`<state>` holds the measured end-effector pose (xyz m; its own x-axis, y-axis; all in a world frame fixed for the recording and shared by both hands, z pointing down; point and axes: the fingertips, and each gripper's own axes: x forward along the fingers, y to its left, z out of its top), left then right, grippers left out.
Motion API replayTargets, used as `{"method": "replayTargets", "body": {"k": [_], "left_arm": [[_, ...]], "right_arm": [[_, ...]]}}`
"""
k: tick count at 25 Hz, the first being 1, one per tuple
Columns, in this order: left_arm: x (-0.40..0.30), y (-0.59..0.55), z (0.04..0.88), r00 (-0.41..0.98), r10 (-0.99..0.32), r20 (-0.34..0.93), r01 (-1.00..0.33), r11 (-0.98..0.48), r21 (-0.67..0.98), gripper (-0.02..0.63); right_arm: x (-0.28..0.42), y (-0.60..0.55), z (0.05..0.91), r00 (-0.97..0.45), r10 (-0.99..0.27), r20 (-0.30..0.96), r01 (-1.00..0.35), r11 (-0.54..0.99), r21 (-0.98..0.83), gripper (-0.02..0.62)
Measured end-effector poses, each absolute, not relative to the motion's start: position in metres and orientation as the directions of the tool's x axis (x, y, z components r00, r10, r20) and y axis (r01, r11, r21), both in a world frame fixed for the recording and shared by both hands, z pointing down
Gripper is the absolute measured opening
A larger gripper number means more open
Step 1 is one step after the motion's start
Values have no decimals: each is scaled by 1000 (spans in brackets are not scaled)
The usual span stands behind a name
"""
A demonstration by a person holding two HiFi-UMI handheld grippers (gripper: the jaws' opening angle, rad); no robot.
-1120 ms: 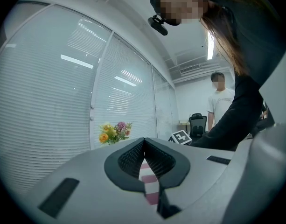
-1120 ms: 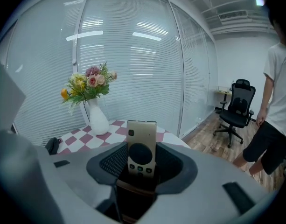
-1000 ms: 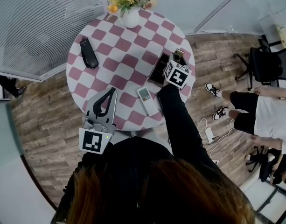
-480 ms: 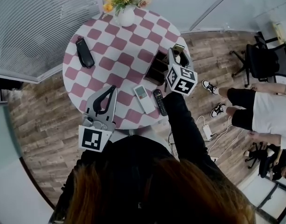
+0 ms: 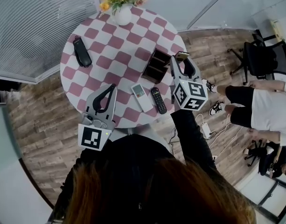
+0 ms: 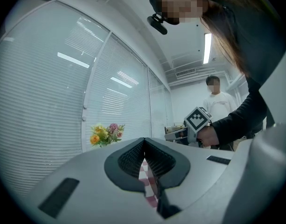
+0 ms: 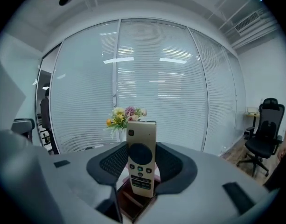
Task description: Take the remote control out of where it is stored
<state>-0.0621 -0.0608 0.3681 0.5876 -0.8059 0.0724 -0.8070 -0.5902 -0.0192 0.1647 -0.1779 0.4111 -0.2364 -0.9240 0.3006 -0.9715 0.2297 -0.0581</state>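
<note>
Clutching remote [image 7: 141, 164], right gripper [image 5: 181, 63] rose above holder [image 5: 156, 65].

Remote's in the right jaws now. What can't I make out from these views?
- Organizer compartments: in the head view they are too dark and small to tell whether anything remains. In the right gripper view the gold remote and the jaws holding it cover most of it.
- Gold remote's button labels: too small in both views.
- Table: in the left gripper view that gripper's own jaws hide all but a sliver of chequered cloth.
</note>
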Motion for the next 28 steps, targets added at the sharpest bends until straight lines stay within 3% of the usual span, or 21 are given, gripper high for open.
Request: {"method": "replayTargets", "body": {"k": [15, 22, 28], "left_arm": [[-37, -61, 370, 633, -770, 78, -771, -636, -20, 9], [-28, -61, 373, 650, -755, 83, -757, -653, -13, 9], [-26, -61, 373, 654, -752, 84, -754, -657, -5, 9]], "right_arm": [[177, -117, 425, -220, -910, 350, -972, 235, 0, 194], [199, -94, 474, -207, -843, 497, -970, 243, 9, 193], [206, -75, 533, -228, -662, 714, -960, 275, -51, 193]]}}
